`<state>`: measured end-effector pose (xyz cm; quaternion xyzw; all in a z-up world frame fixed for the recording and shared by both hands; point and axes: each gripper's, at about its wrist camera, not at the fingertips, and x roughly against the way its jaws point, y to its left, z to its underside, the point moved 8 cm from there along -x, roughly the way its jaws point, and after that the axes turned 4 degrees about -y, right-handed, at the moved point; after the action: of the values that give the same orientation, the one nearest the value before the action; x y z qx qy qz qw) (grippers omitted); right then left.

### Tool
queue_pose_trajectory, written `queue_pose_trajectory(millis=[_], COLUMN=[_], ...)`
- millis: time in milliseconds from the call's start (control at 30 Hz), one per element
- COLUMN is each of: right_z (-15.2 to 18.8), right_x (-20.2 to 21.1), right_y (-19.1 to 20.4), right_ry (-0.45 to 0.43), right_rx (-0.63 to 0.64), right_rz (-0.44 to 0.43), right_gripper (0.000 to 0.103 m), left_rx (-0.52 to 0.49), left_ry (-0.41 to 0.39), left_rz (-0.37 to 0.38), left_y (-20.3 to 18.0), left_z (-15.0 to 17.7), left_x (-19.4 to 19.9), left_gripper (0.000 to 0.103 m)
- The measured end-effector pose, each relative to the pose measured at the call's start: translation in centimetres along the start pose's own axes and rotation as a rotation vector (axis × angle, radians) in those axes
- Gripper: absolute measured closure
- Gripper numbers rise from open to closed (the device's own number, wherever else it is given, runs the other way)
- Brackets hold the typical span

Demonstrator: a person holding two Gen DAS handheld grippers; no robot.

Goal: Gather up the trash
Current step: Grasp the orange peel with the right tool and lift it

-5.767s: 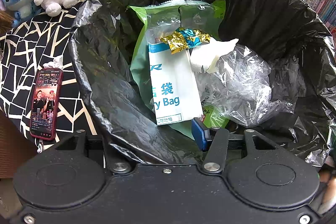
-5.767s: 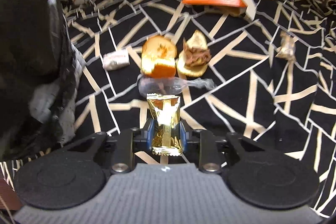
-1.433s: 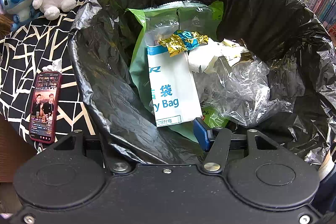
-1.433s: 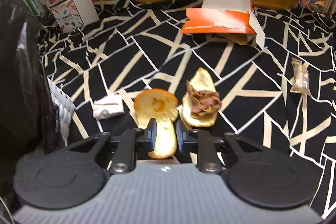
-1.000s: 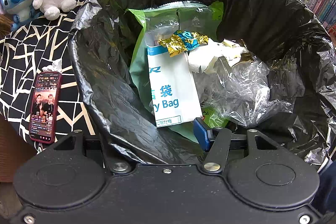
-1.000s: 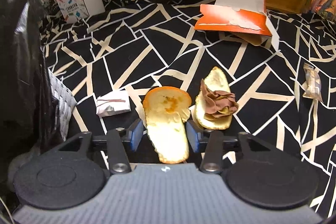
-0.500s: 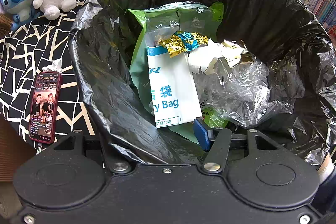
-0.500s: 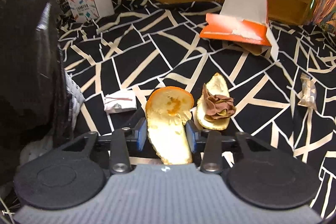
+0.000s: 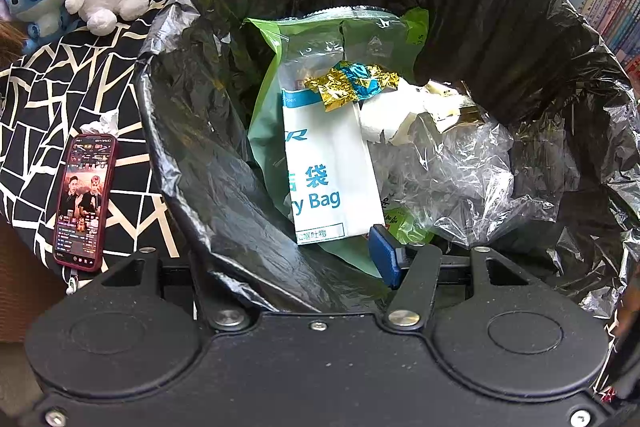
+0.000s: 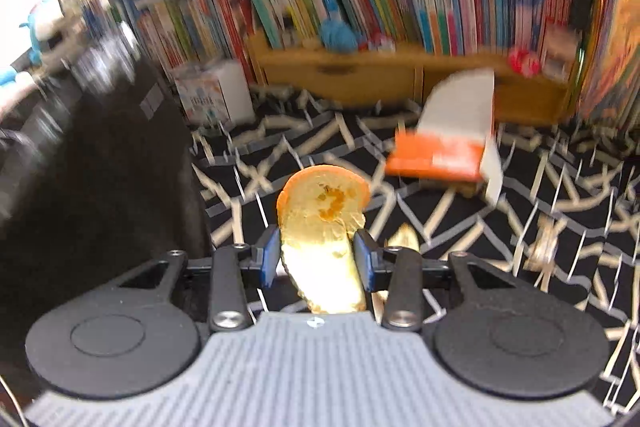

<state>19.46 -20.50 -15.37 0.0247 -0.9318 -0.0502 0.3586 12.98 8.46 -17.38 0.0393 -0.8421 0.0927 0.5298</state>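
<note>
Orange peel (image 10: 323, 227) now lifted off the rug, right gripper (image 10: 316, 259) fingers clamped on it, left gripper (image 9: 304, 267) unmoved, pinching bin liner (image 9: 240, 227).

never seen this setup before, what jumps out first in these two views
In the right wrist view, the orange peel pinched in the right gripper stands out, bright against the black-and-white patterned cloth. In the left wrist view, the big black trash bag fills the frame, its rim held by the left gripper, with a white bag and a gold-and-blue wrapper inside.
</note>
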Motion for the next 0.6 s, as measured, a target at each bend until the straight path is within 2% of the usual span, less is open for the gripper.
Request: queue_pose_trajectory(millis=[333, 600], right_z=[-7.8, -10.0], right_x=[8.0, 11.3], right_y=[5.1, 9.9], right_ry=[-0.246, -0.309], right_rx=[0.112, 0.176], right_rz=[-0.113, -0.233], right_gripper=[0.057, 0.056], left_rx=[0.006, 0.01], left_ry=[-0.005, -0.009], left_rz=[0.002, 0.005], left_y=[0.1, 0.1], left_z=[0.0, 0.0], left_x=[0.1, 0.1], left_gripper=[0.046, 0.046])
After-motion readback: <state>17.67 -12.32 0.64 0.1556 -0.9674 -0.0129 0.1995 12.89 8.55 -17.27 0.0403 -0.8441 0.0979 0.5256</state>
